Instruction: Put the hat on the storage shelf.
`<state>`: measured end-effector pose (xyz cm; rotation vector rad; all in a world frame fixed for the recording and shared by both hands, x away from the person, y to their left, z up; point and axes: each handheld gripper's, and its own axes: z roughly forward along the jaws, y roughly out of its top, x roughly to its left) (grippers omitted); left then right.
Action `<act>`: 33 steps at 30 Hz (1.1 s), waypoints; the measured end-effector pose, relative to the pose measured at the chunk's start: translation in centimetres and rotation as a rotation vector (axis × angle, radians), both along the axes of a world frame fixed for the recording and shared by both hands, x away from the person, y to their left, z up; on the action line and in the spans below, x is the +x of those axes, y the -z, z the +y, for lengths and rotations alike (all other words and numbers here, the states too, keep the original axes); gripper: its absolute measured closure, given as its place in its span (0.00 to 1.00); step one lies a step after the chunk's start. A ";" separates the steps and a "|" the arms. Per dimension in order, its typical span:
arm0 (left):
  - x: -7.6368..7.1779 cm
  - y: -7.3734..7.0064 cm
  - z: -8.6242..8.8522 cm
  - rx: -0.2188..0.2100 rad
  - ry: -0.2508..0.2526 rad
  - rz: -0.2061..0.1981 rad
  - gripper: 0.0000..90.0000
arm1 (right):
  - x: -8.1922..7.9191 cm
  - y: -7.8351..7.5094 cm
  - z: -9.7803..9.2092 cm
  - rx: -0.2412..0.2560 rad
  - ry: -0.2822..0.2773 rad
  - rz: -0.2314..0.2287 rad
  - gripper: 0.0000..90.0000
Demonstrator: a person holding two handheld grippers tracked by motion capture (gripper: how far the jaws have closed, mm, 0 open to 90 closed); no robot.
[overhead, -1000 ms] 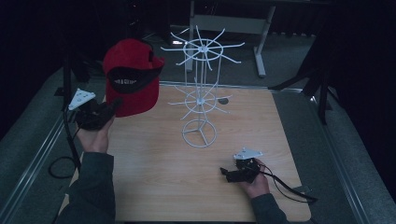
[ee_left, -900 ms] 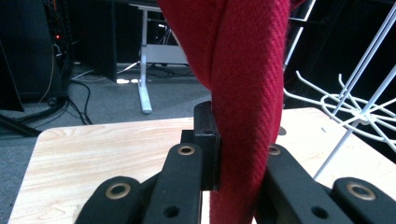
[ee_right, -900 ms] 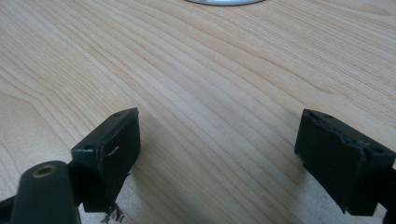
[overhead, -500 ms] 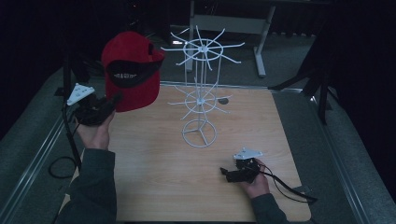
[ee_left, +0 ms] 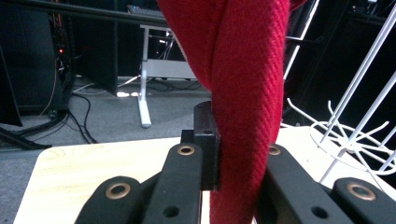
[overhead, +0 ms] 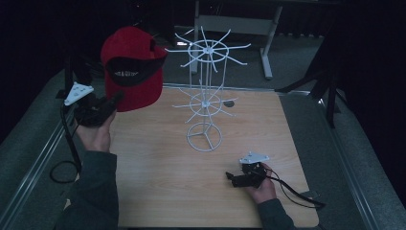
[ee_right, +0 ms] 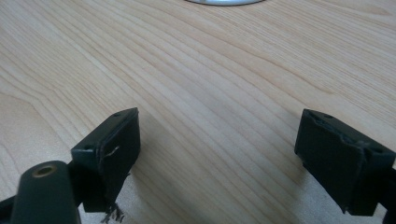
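Bare tabletop (overhead: 158, 182) between my 2 grippers: free passage. White wire rack (overhead: 205, 96) stands mid-table, at 11 o'clock from my right gripper (overhead: 233, 178), prongs spreading on 2 tiers; they block the 3 o'clock path of the red cap (overhead: 131, 72) clamped in my left gripper (overhead: 112, 102).

You have one red cap (overhead: 131, 72) here, and one white wire rack (overhead: 205, 96) with two rings of hooks, an upper and a lower. There is one wooden desk (overhead: 158, 167). You are holding two grippers, one in each hand: the left gripper (overhead: 103, 109) and the right gripper (overhead: 234, 178), each with two black jaws.
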<state>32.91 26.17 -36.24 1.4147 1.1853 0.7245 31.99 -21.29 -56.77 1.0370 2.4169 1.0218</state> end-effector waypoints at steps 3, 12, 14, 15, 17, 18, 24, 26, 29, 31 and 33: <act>0.0 -0.2 0.0 -0.006 -0.001 -0.007 0.96 | 0.0 0.0 0.0 0.000 0.000 0.000 0.16; -0.4 -0.4 0.2 -0.008 -0.005 -0.022 0.95 | 0.0 0.0 0.0 0.000 0.001 0.001 0.16; -0.5 -0.5 0.3 -0.012 -0.011 -0.030 0.95 | 0.0 0.0 0.0 0.000 0.001 0.001 0.16; -0.5 -0.5 0.3 -0.014 -0.012 -0.034 0.95 | 0.0 0.0 0.0 0.000 0.000 0.000 0.16; -0.6 -0.5 0.3 -0.016 -0.015 -0.041 0.95 | 0.0 0.0 0.0 0.000 0.000 0.000 0.16; -0.6 -0.6 0.3 -0.017 -0.016 -0.046 0.95 | 0.0 0.0 0.0 0.000 0.000 0.000 0.16; -0.7 -0.6 0.2 -0.028 -0.020 -0.064 0.95 | 0.0 0.0 0.0 0.000 0.000 0.000 0.16; -0.8 -0.7 0.2 -0.029 -0.017 -0.067 0.95 | 0.0 0.0 0.0 0.000 0.001 0.001 0.16; -0.9 -0.8 0.1 -0.030 -0.013 -0.074 0.95 | 0.0 0.0 0.0 0.000 0.001 0.001 0.16; -1.0 -0.8 0.1 -0.032 -0.011 -0.079 0.95 | 0.0 0.0 0.0 0.000 0.001 0.001 0.16; -1.0 -0.8 0.0 -0.034 -0.009 -0.083 0.95 | 0.0 0.0 0.0 0.000 0.001 0.000 0.16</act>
